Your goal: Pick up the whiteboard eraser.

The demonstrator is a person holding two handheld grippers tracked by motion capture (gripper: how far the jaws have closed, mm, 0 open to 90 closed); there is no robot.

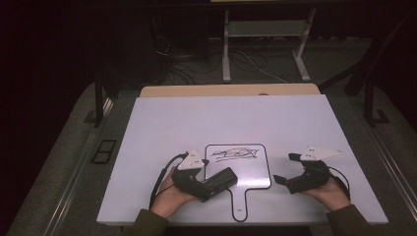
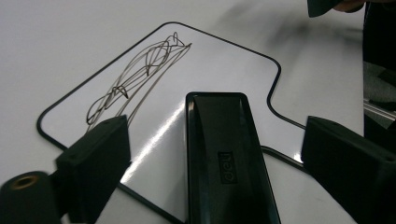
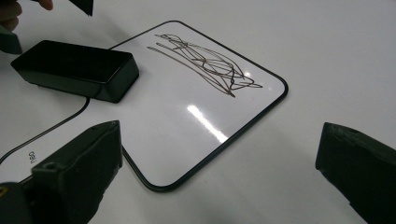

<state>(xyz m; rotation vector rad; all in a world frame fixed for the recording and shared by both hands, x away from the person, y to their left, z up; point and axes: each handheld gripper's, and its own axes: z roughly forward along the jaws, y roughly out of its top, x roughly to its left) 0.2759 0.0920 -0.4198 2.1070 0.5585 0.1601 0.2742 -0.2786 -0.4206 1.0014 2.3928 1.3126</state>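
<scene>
At lower centre of the high view, a small whiteboard [image 1: 246,169] lies flat on the table [image 1: 162,123], a scribble [image 1: 235,154] near its top edge; the left gripper [image 1: 216,183] reaches over the black eraser [image 1: 222,179] at the board's lower left, the right gripper [image 1: 284,169] hovers just right of the board, holding nothing. In the left gripper view, jaws stand spread either side of the eraser [image 2: 229,158], not touching it. Judgement: close squarely on its long sides before wiping. In the right gripper view, jaws wide apart; scribble [image 3: 205,63] upper centre, eraser [image 3: 77,67] upper left. Likely need: steady the board edge.
</scene>
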